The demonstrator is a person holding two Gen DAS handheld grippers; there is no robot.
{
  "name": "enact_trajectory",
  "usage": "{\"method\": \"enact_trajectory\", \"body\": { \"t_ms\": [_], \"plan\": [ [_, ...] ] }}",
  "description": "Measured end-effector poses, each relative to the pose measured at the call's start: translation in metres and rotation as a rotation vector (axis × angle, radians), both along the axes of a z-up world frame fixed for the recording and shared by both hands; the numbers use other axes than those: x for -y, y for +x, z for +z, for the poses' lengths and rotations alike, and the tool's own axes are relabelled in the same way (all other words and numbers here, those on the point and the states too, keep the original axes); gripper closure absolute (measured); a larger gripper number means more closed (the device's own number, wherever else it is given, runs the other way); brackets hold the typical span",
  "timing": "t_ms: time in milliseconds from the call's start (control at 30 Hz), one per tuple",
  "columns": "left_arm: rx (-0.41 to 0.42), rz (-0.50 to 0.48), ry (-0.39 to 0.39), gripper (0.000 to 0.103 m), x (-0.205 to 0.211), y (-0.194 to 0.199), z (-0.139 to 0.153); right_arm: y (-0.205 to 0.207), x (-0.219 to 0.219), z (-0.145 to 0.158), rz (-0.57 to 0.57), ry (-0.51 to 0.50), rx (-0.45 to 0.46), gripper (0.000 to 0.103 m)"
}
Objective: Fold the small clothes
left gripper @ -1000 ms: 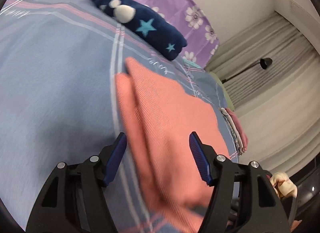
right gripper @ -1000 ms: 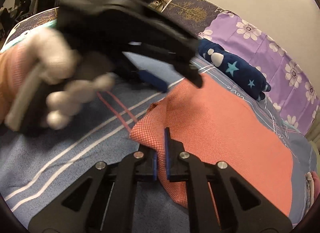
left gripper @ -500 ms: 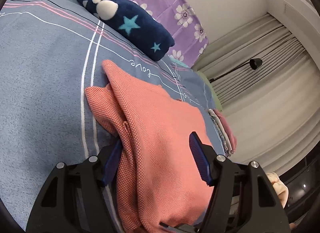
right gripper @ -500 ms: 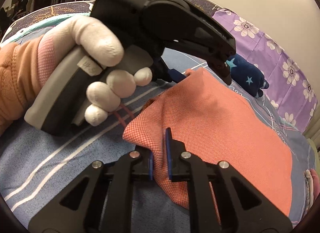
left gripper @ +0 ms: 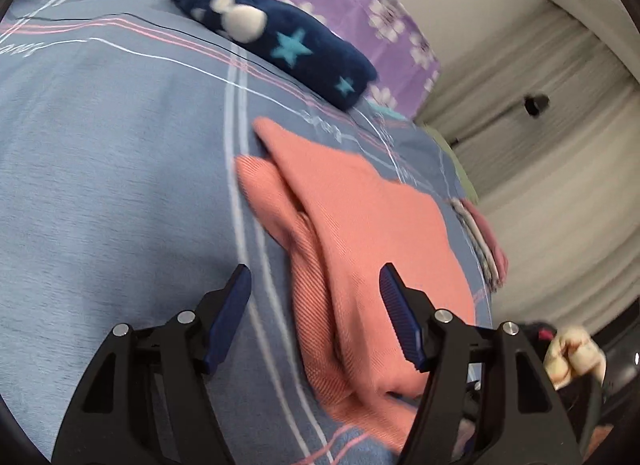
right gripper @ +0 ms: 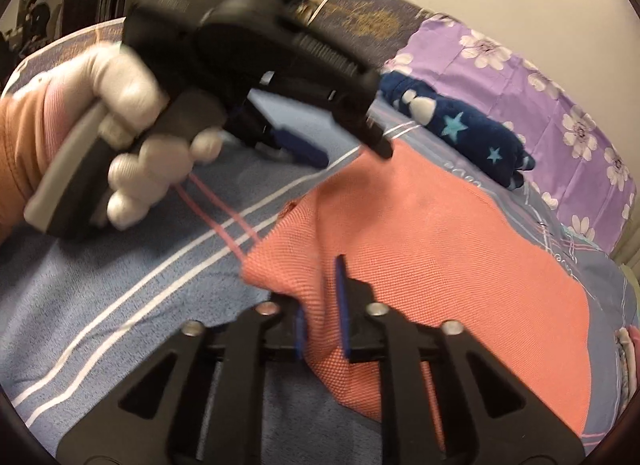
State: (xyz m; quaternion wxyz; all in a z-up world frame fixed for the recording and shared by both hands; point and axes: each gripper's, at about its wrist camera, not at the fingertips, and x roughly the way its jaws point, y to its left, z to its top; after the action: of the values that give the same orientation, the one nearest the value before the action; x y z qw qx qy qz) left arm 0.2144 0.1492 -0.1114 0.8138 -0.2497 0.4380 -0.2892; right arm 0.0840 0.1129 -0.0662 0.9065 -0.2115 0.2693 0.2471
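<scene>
1. The right gripper [right gripper: 322, 305] is clamped on the near corner of the salmon cloth [right gripper: 440, 249], its pads pinching a raised fold of the weave.
2. The left gripper [left gripper: 316, 305] has let go: half a second ago its left finger was tucked under the cloth's edge, and now its jaws are opening, wide apart and empty, hanging just above that edge.
3. That suggests one fold has just been laid (the cloth lies doubled, a lower layer peeking out beside the top one) and the left side is free to regrasp.
4. The cloth rests on a blue striped bedspread [left gripper: 100, 185].
5. Beyond the cloth lies a navy star-print plush roll [left gripper: 288, 45], then a purple flowered pillow [right gripper: 560, 105].
6. To the cloth's right, a small stack of folded clothes [left gripper: 486, 237]; past it, pale curtains [left gripper: 560, 185].
</scene>
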Motion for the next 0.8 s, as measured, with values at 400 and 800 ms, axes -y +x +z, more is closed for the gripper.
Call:
{"method": "enact_trajectory", "body": {
  "t_ms": [400,800],
  "plan": [
    [-0.093,0.003,-0.059,0.013,0.009,0.003,0.004,0.015,0.055,0.021,-0.086,0.296,-0.053,0.099],
    [-0.139,0.109,-0.040,0.078,0.031,0.031,-0.007,0.000,0.022,0.014,-0.016,0.143,0.001,0.098]
  ]
}}
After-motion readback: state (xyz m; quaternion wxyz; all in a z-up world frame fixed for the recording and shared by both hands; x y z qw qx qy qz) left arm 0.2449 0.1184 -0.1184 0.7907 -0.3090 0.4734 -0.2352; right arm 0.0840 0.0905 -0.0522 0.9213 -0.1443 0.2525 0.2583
